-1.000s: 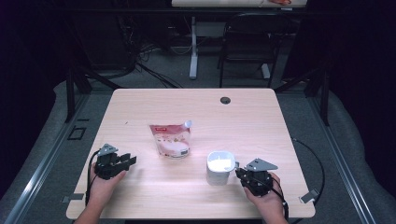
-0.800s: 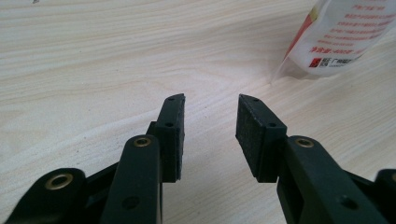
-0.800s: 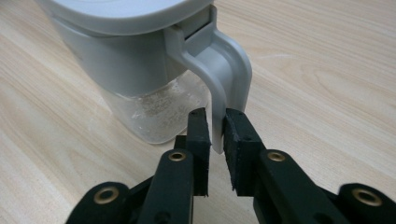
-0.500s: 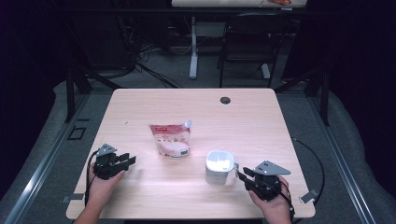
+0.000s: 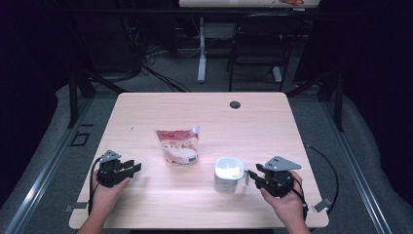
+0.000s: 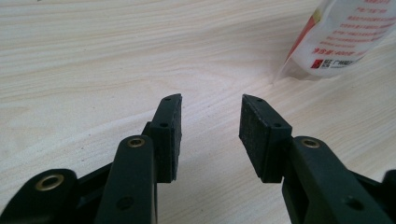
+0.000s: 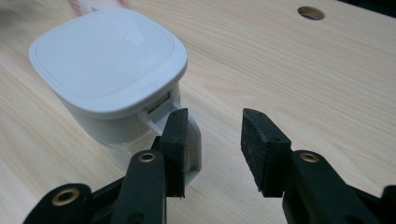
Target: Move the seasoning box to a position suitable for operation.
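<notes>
Wooden table (image 5: 272, 122) seen from above, with 2 hand-held grippers at its near edge. Left gripper (image 5: 134, 168), near left: jaws parted about halfway with nothing between them, having just opened a little; they point right toward the red-and-white spouted pouch (image 5: 178, 145), which lies flat near the table's centre and is apart from them. Right gripper (image 5: 252, 176), near right: jaws have just been opening and stand apart, gripping nothing. In the right gripper view, the handle of the white lidded container (image 7: 109, 74) sits just beside the left jaw; the container stands upright, right of the pouch.
</notes>
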### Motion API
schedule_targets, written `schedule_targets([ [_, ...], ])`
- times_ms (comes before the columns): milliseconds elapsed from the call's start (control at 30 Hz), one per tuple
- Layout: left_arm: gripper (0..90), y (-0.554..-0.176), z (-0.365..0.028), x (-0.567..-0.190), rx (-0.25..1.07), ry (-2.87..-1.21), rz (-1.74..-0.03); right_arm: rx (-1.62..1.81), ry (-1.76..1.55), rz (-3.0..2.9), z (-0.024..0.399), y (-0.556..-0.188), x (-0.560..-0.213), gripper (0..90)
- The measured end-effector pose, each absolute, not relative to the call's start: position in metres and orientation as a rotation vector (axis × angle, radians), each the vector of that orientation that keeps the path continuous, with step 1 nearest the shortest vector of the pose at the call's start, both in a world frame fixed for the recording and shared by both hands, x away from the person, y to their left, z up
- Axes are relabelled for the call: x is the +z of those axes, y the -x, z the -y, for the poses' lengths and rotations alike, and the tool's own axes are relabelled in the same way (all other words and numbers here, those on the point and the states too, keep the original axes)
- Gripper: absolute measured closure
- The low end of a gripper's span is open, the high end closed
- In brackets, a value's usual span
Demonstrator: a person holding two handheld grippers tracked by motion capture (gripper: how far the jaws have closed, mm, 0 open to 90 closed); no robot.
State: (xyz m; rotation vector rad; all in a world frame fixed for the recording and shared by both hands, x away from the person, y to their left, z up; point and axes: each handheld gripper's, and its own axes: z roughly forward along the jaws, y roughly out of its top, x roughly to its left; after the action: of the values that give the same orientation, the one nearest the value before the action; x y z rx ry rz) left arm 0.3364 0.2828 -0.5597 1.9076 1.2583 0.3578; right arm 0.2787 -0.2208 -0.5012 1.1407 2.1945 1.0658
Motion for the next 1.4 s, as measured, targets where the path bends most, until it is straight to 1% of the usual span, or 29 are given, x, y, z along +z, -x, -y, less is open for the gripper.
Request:
schedule_targets([
  [33, 58.8, -0.337, -0.283, -0.560, 0.357, -1.908, -1.256, 1.083, -1.158, -2.205, 0.219, -0.285, -0.497, 58.8],
  [167, 58.6, -0.337, -0.283, -0.560, 0.356, -1.911, -1.261, 1.101, -1.188, -2.157, 0.217, -0.291, -0.489, 56.1],
  [200, 58.6, -0.337, -0.283, -0.559, 0.354, -1.913, -1.262, 1.139, -1.215, -2.156, 0.216, -0.297, -0.485, 52.1],
  [267, 58.4, -0.338, -0.283, -0.560, 0.353, -1.915, -1.262, 1.158, -1.232, -2.159, 0.216, -0.303, -0.483, 48.0],
  [300, 58.3, -0.338, -0.283, -0.560, 0.353, -1.915, -1.262, 1.158, -1.232, -2.159, 0.216, -0.303, -0.483, 48.0],
  [333, 58.2, -0.338, -0.283, -0.560, 0.363, -1.907, -1.264, 1.149, -1.231, -2.168, 0.213, -0.308, -0.481, 44.7],
  [400, 57.7, -0.338, -0.284, -0.559, 0.353, -1.916, -1.262, 1.153, -1.224, -2.161, 0.211, -0.309, -0.480, 42.2],
  [433, 57.3, -0.338, -0.284, -0.560, 0.355, -1.909, -1.263, 1.150, -1.216, -2.163, 0.210, -0.309, -0.479, 42.3],
  [600, 57.1, -0.337, -0.285, -0.559, 0.364, -1.924, -1.252, 1.138, -1.173, -2.185, 0.208, -0.306, -0.479, 45.4],
  [667, 57.1, -0.336, -0.284, -0.559, 0.368, -1.927, -1.244, 1.152, -1.164, -2.230, 0.209, -0.303, -0.479, 48.4],
  [800, 56.5, -0.336, -0.283, -0.559, 0.365, -1.926, -1.243, 1.157, -1.187, -2.188, 0.209, -0.300, -0.476, 46.3],
  [867, 55.9, -0.336, -0.283, -0.559, 0.368, -1.924, -1.243, 1.152, -1.223, -2.194, 0.209, -0.298, -0.471, 51.8],
  [933, 55.8, -0.336, -0.283, -0.559, 0.365, -1.927, -1.244, 1.158, -1.238, -2.192, 0.208, -0.297, -0.470, 53.0],
  [1067, 55.5, -0.337, -0.283, -0.559, 0.368, -1.920, -1.247, 1.097, -1.260, -2.221, 0.205, -0.295, -0.466, 62.2],
  [1200, 55.3, -0.337, -0.283, -0.559, 0.368, -1.921, -1.247, 1.070, -1.260, -2.222, 0.201, -0.294, -0.464, 66.9],
  [1233, 55.2, -0.337, -0.283, -0.559, 0.367, -1.922, -1.247, 1.064, -1.260, -2.227, 0.201, -0.294, -0.464, 70.6],
  [1400, 55.3, -0.337, -0.283, -0.560, 0.367, -1.922, -1.249, 1.065, -1.274, -2.242, 0.198, -0.295, -0.466, 71.5],
])
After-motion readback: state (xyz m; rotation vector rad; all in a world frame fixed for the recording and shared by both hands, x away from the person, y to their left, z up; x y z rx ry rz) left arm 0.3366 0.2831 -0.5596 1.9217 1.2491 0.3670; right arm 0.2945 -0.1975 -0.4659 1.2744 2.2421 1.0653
